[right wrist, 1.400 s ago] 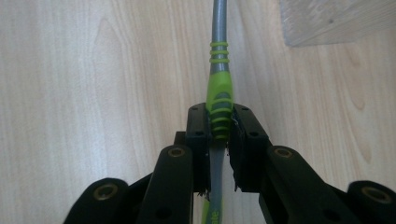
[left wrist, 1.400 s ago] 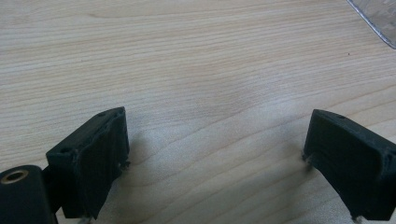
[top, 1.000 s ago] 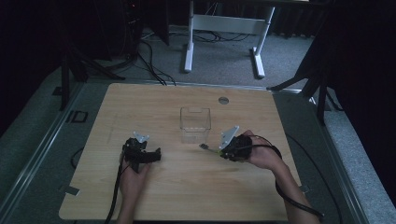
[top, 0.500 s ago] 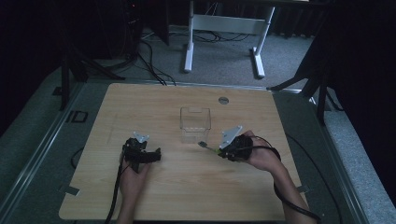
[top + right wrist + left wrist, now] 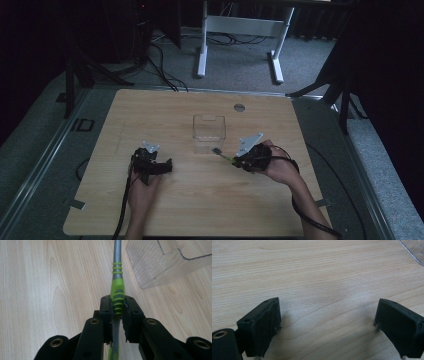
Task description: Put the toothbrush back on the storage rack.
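Step in hand: carrying a toothbrush [image 5: 117, 288] to the clear plastic box [image 5: 209, 131]; a judgement from how the things lie.
Right gripper [image 5: 117, 307]: fingers clamped on the green ribbed grip of the toothbrush; grey neck points ahead, toward the box.
Left gripper [image 5: 328, 322]: fingers spread wide, nothing between them, resting low over bare table [image 5: 312, 277].
Toothbrush position: held just above the table, its head [image 5: 217, 150] close beside the near right corner of the box, not yet inside.
Box position: mid-table, upright, open top; looks empty from the high view.
How to do it well: lift the head clear of the box wall before going forward; tilt the handle so the head goes in first; let go only once the brush is well over the opening. The box is light and may slide if knocked, so the free left gripper could steady it.
Risk: grip sits far back on the handle, so the brush may pivot.
Count, toothbrush: one.
Count, box: one.
Count, grippers: two.
Count, hands: two.
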A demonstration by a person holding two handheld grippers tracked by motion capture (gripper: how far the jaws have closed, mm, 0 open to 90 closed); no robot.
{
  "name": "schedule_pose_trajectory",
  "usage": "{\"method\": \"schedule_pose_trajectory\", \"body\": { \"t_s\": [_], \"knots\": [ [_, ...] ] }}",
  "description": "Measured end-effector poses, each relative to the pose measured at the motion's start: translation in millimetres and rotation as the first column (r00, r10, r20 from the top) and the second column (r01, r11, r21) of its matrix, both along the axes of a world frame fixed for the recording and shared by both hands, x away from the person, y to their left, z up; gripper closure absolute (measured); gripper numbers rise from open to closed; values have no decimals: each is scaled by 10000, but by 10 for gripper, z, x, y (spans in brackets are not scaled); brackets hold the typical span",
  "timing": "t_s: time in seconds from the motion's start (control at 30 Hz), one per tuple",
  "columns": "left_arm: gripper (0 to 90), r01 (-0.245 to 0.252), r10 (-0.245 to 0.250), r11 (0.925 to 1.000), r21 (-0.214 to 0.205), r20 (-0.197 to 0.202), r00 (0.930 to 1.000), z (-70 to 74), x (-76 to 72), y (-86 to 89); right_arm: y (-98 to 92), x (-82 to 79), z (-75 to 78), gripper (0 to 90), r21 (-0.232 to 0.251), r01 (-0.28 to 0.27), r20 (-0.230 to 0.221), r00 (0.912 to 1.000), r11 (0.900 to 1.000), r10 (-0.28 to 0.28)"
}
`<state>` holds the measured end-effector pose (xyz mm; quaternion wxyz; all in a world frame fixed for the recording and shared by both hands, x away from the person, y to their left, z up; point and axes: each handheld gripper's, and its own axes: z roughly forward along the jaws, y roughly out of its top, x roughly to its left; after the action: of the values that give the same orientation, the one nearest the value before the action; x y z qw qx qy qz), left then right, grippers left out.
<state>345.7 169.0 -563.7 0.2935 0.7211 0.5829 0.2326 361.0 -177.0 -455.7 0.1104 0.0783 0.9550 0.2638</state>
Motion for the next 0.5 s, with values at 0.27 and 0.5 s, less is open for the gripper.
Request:
{"method": "schedule_pose_trajectory", "body": {
  "t_s": [0.27,0.5],
  "knots": [
    [71,-2,2,10000,0,-2,10000,0,0,0,49,-7,4,790,168,-41,-57,10000,9999,42],
    [71,2,-2,10000,1,-6,10000,0,0,0,42,-16,34,790,382,-15,-72,10000,9993,18]
  ]
}}
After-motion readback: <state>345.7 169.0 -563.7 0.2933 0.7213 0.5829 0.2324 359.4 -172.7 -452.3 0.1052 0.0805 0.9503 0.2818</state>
